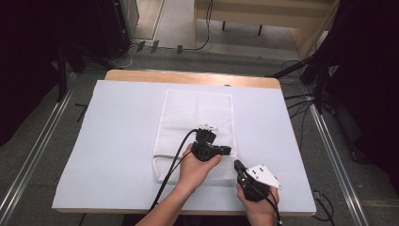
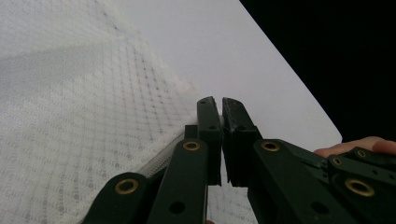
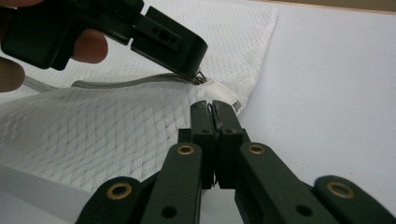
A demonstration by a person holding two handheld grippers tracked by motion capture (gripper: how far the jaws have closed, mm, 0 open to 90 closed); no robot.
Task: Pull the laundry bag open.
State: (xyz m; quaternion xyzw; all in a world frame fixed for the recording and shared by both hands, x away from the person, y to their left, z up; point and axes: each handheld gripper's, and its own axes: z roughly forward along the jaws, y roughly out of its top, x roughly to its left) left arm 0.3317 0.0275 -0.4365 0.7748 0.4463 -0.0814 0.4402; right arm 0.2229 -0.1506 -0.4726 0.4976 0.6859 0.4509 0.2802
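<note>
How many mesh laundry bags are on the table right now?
1. The white mesh laundry bag lies flat mid-table on the white sheet, with both tongs at its near right edge by the zipper.

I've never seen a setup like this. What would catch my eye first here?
Probably the white mesh bag lying flat in the middle of the pale sheet that covers the table. Next, the two black hand-held grippers meeting at the bag's near right corner: the left gripper pinches at the zipper pull at the end of the grey zipper, while the right gripper, its fingers closed, clamps the mesh edge just beside it.
</note>
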